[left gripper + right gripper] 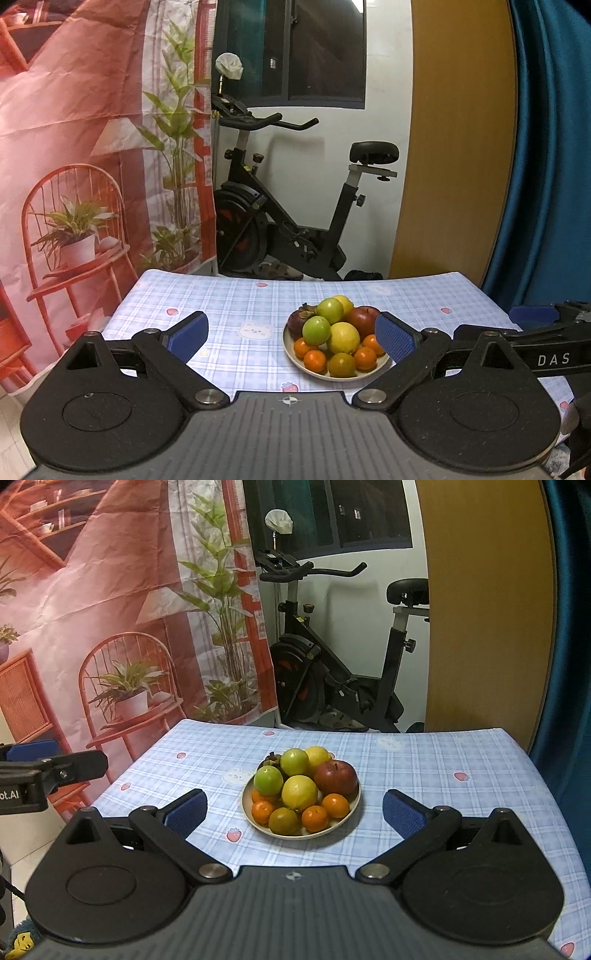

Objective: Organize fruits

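**Both tools hanging open over a full plate of fruit**

A cream plate (354, 805) is sitting near the middle of the tabletop (461, 812), which is covered in a pale blue checked cloth with small strawberries and bears printed on it. The fruit is heaped on the plate: a dark red apple (337, 776) on the right side, a yellow lemon (299, 792) in the middle, two green round fruits (268, 779) behind and to its left, another yellow one at the back, a dark purple mangosteen (297, 322) at the far left edge, and several small oranges (335, 805) lining the near rim, with a duller olive-orange one among them.

The left tool (291, 338) is hovering short of the plate with its blue-padded fingers spread wide and nothing between them; from its own camera the right-hand pad is overlapping the plate's right edge. The right tool (293, 812) is hanging just the same, jaws wide apart and empty, the plate lying between its pads but farther out on the cloth.

Behind the tabletop an exercise bike (295, 206) is standing against the wall, a printed backdrop (92, 147) of a chair and potted plants is hanging to the left, and a blue curtain (546, 147) is hanging on the right.
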Demonstrator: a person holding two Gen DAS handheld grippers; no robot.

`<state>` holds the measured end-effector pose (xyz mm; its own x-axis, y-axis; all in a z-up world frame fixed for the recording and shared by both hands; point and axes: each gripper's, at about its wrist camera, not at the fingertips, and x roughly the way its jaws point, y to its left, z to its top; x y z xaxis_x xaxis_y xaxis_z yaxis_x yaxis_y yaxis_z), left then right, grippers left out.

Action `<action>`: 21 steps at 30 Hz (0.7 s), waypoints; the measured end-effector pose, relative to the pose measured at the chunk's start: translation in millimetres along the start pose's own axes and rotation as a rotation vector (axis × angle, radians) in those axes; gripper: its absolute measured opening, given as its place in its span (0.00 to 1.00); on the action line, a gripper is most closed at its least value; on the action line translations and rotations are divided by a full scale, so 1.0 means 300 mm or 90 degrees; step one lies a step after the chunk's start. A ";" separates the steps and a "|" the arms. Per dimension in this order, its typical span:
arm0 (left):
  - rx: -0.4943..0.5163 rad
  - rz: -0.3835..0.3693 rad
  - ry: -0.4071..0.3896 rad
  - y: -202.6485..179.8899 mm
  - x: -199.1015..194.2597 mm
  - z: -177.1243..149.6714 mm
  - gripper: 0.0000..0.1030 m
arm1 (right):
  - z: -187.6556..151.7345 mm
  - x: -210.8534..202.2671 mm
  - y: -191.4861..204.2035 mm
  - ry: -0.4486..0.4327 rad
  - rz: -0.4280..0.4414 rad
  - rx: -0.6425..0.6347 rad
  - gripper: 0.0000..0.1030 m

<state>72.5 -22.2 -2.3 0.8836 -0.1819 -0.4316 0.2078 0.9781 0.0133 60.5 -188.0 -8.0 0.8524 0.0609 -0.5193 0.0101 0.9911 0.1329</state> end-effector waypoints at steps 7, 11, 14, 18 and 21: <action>-0.013 -0.003 0.000 -0.003 0.005 -0.002 0.96 | -0.002 -0.001 0.000 0.000 0.003 0.002 1.00; -0.015 -0.004 0.002 -0.004 0.005 -0.004 0.96 | 0.000 -0.005 -0.006 -0.003 0.001 0.002 1.00; -0.016 -0.008 0.002 0.001 0.006 -0.001 0.96 | 0.002 -0.007 -0.007 -0.003 0.000 0.001 1.00; -0.018 -0.009 0.002 0.002 0.004 -0.003 0.96 | 0.005 -0.013 -0.012 -0.005 -0.002 -0.001 1.00; -0.018 -0.010 0.002 0.000 0.001 -0.004 0.96 | 0.007 -0.014 -0.014 -0.006 -0.004 -0.001 1.00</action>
<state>72.2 -22.2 -3.4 0.8792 -0.1974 -0.4337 0.2098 0.9775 -0.0194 57.9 -192.6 -4.6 0.8572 0.0539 -0.5122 0.0146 0.9916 0.1288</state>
